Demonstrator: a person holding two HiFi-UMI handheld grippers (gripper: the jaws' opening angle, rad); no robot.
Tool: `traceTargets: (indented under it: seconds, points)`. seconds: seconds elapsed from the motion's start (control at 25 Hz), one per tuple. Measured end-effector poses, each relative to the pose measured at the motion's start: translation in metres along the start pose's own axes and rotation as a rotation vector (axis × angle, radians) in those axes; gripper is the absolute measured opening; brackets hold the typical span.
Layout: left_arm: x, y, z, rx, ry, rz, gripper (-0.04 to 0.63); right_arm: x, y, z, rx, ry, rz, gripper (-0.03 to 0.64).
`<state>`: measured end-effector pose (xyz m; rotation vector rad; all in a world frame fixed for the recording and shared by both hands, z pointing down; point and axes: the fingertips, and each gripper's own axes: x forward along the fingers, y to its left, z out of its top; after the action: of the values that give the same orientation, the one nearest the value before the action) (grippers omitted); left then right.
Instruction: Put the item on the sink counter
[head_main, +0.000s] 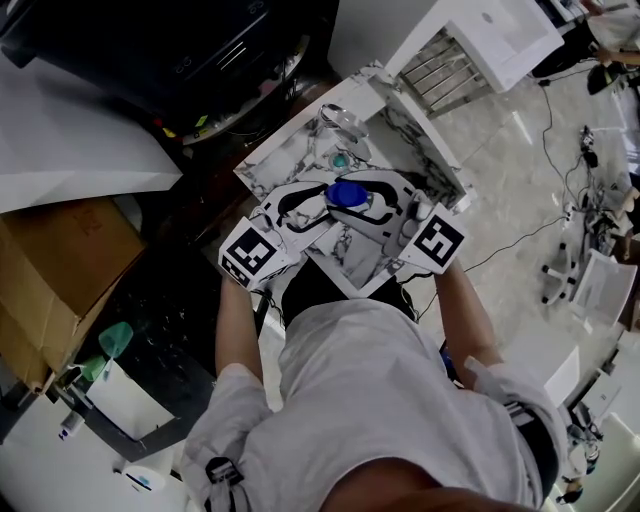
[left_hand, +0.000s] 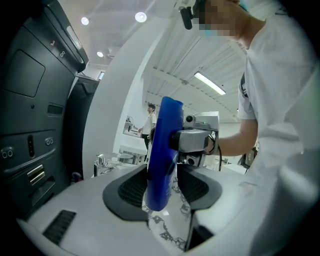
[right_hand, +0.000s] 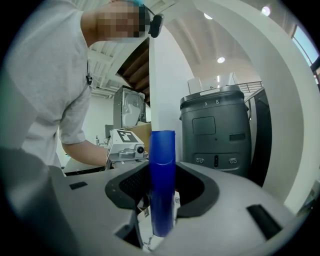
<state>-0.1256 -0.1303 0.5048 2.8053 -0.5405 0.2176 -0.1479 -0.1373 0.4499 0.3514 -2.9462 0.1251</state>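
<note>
The right gripper (right_hand: 162, 196) grips the blue bottle (head_main: 347, 193) over the marble counter (head_main: 285, 150); the left gripper (left_hand: 163, 189) gapes around it (pads not pressing). The person should lower it upright before letting go.

Surfaces & finish
Blue bottle (head_main: 347, 193): smooth glossy plastic; sink counter (head_main: 290, 140): polished marble-look; tap (head_main: 343, 123): shiny metal; box (head_main: 60, 270): matt brown cardbd.

Little to read — just the figure 8 atop the dark grey machine (right_hand: 215, 135).
</note>
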Motion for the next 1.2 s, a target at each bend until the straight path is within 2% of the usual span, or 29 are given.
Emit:
traceTargets:
  seconds: [0.68,0.84,1.0,1.2]
  points:
    - [-0.013,-0.006,0.007,0.03,-0.015,-0.117,0.176,0.017,0.017,0.013,-0.007,-0.013,0.123,0.152]
    - [-0.015,-0.001,0.007,0.021,-0.022,-0.114,0.176,0.02,0.016,0.014,-0.027,-0.004,0.13,0.152]
    - [-0.019,0.0,0.016,0.021,-0.05,-0.121,0.181,0.021,0.016,0.018,-0.002,-0.021,0.139,0.152]
    - [-0.014,0.001,0.021,0.042,-0.062,-0.107,0.183,0.025,0.016,0.015,-0.022,-0.011,0.142,0.152]
